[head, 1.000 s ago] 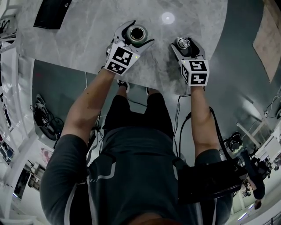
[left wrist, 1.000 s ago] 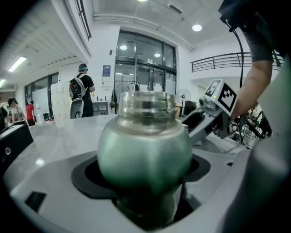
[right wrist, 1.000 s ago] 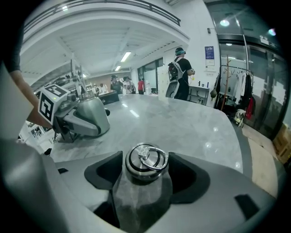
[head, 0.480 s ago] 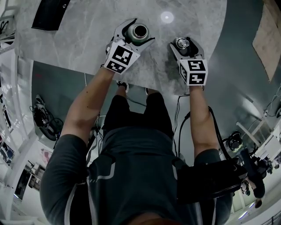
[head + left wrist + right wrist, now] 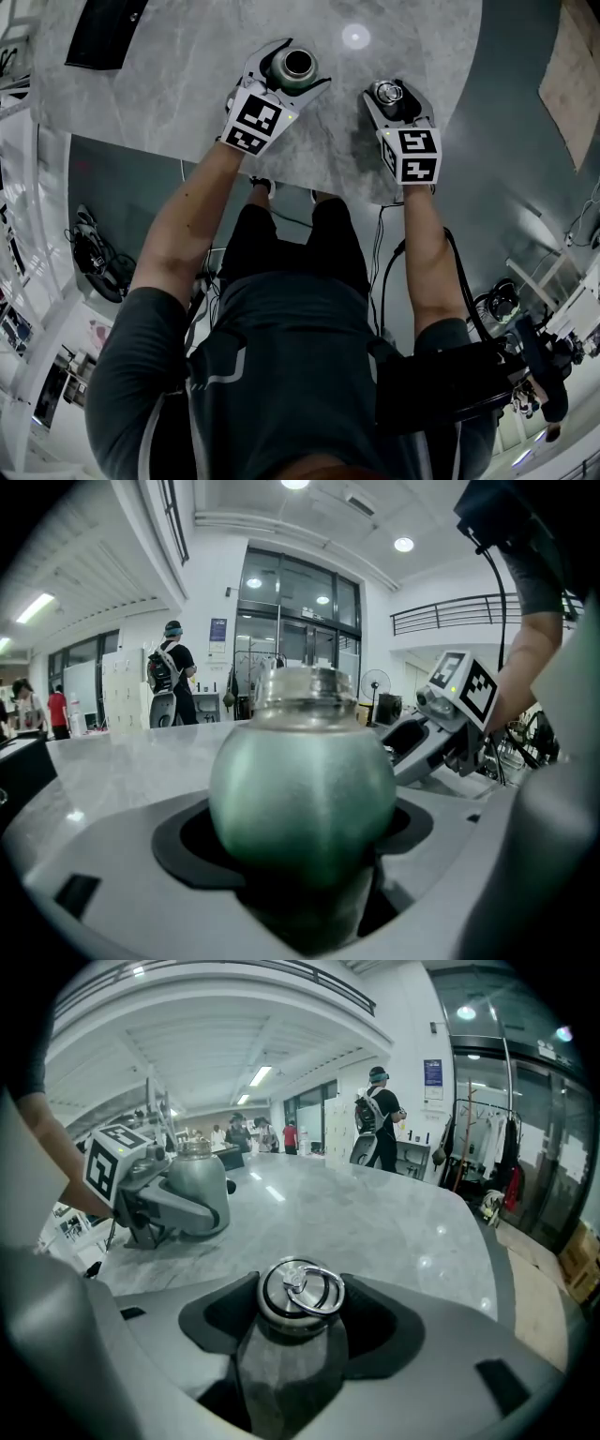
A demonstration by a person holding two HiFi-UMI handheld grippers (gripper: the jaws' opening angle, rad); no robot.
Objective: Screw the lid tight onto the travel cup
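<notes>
The green metal travel cup (image 5: 298,64) stands upright on the marble table (image 5: 169,94), its mouth uncovered. My left gripper (image 5: 294,69) is shut on its round body (image 5: 302,780), the dark pads hugging both sides. To its right, the steel lid (image 5: 391,92) with a ring handle (image 5: 302,1288) rests on the table between the jaws of my right gripper (image 5: 395,97). Those jaws are closing, with a small gap still showing on either side of the lid. The right gripper view also shows the cup (image 5: 195,1190) off to the left, held in the left gripper (image 5: 164,1208).
A flat black object (image 5: 98,33) lies at the table's far left corner. The table's curved near edge runs just behind both grippers, with the floor below. Several people stand far off in the hall.
The left gripper and the cup have shifted slightly farther from me. The right gripper has stayed around the lid and barely moved.
</notes>
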